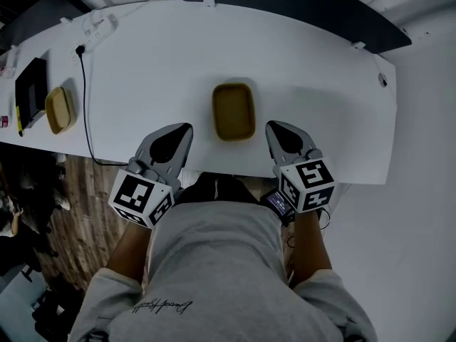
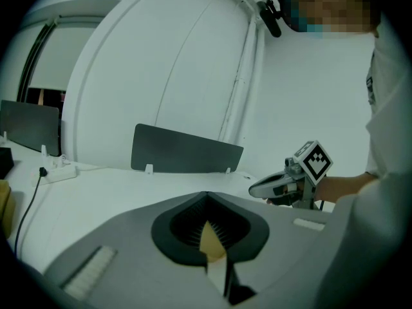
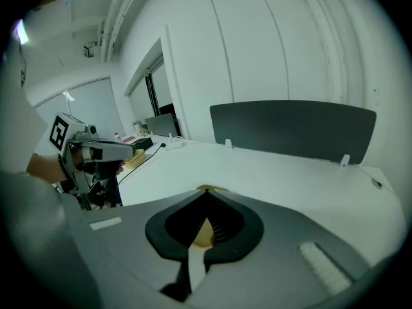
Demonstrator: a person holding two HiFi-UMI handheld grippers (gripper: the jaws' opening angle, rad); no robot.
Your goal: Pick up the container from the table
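Note:
A tan rectangular container (image 1: 234, 111) lies on the white table (image 1: 157, 63), near its front edge. My left gripper (image 1: 185, 128) is just left of it and my right gripper (image 1: 271, 126) just right of it, both shut with nothing held and neither touching it. In the left gripper view the jaws (image 2: 206, 195) meet at the tip, and a bit of the container (image 2: 211, 242) shows through the hole behind them. The right gripper view shows the same: closed jaws (image 3: 206, 192) and a patch of the container (image 3: 205, 235).
A second tan container (image 1: 60, 110) and a black flat item (image 1: 30, 84) sit at the table's left end. A black cable (image 1: 85, 98) runs from a power strip (image 1: 96, 28). Dark divider panels (image 3: 293, 129) stand along the far edge. Wooden floor lies left of the person.

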